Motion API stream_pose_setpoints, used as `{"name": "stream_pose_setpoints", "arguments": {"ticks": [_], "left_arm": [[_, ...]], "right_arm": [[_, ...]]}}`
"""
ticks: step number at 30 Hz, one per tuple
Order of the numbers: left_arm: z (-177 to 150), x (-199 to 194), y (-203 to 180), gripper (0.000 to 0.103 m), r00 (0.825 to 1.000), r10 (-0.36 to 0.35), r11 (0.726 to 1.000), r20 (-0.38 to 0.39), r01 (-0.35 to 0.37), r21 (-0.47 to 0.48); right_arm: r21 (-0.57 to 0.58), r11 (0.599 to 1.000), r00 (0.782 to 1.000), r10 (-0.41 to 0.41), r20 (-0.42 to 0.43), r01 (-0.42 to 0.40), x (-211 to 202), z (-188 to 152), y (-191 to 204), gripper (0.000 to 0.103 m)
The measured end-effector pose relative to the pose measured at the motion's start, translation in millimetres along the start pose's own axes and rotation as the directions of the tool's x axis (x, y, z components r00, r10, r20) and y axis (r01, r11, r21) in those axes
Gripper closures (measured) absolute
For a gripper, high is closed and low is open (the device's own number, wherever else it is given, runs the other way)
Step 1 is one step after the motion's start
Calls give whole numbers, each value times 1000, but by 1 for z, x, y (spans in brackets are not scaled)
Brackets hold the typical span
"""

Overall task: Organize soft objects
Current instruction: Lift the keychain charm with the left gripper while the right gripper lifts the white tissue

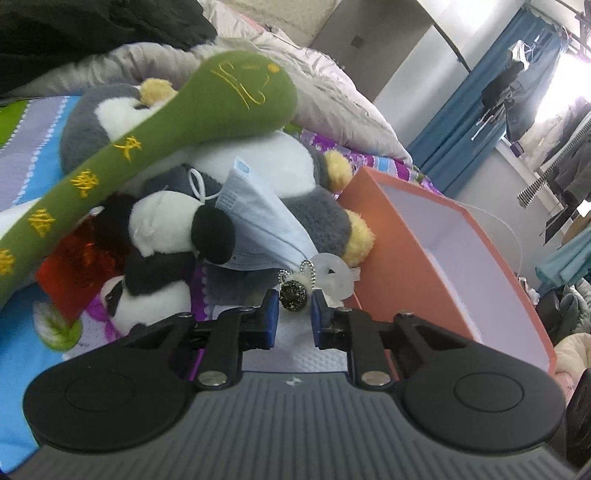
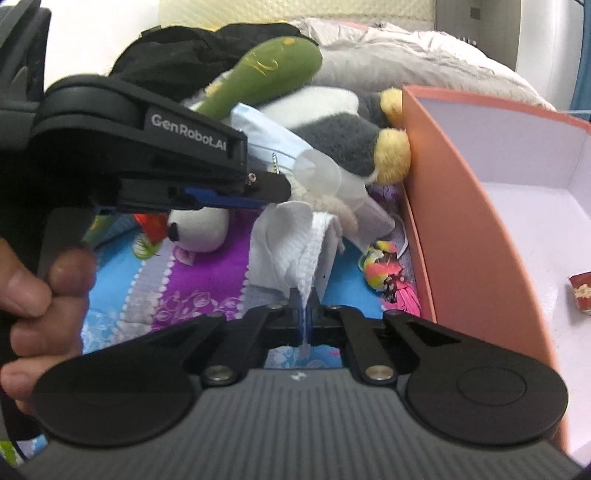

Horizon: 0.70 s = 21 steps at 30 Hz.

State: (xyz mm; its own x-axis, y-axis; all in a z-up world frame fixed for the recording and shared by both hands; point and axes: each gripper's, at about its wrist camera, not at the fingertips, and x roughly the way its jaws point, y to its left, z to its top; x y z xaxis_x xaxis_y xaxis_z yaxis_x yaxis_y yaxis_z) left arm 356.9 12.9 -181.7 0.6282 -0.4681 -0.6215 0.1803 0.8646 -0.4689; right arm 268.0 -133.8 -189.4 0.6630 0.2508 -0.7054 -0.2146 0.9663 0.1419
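A pile of soft toys lies on a patterned bedspread: a green embroidered plush, a grey and white penguin plush, a panda plush and a blue face mask. My left gripper is open just below a small dark ball keychain, with white cloth under it. My right gripper is shut on a white textured cloth that hangs up from its jaws. The left gripper also shows in the right wrist view, reaching toward the mask. An orange open box stands at the right.
A small red item lies inside the box. A bright yellow and pink toy lies beside the box wall. A red shiny packet sits at the left. A grey duvet and dark clothing lie behind.
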Motion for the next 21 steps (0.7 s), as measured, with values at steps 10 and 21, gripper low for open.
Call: {"name": "stream_pose_setpoints", "arguments": {"ticks": [10,21], "left_arm": [[-25,-77,-3,82,996,46,998,72,-43,-43],[-72,-152,5,82,988,123,991,89,-117,-68]], "right_arm": [[-69,997,1000,21,15,-20,-49,-14,15,98],[-172,985,1000,20,-20,-23,-90,-53,37,98]]}}
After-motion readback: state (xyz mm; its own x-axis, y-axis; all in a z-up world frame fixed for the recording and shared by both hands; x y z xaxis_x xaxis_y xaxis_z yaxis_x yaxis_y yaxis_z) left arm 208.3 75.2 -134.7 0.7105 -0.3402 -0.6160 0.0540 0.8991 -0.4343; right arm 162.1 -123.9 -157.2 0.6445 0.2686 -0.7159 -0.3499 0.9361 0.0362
